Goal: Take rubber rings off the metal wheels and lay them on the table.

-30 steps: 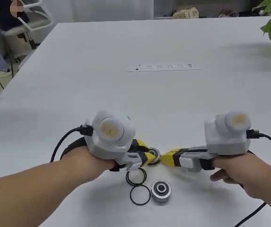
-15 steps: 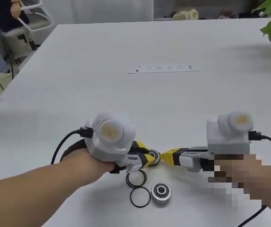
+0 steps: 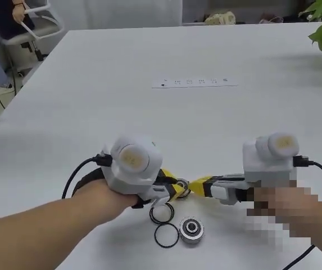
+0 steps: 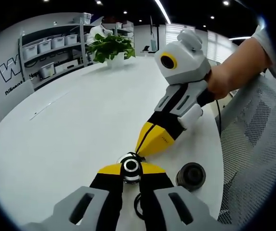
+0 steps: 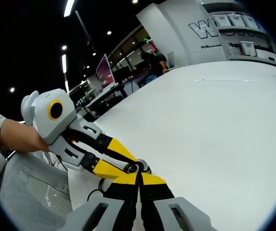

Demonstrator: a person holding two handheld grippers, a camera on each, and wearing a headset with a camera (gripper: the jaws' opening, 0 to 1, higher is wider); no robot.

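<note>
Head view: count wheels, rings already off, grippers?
Wheels: 2, loose wheel, held wheel.
Rings off: 2, near ring, far ring, which may be doubled.
Grippers: 2, left gripper, right gripper.
Total: 6.

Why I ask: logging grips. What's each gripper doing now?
Left gripper: shut on a metal wheel.
Right gripper: shut, tips against that wheel; whether it grips anything cannot be told.
</note>
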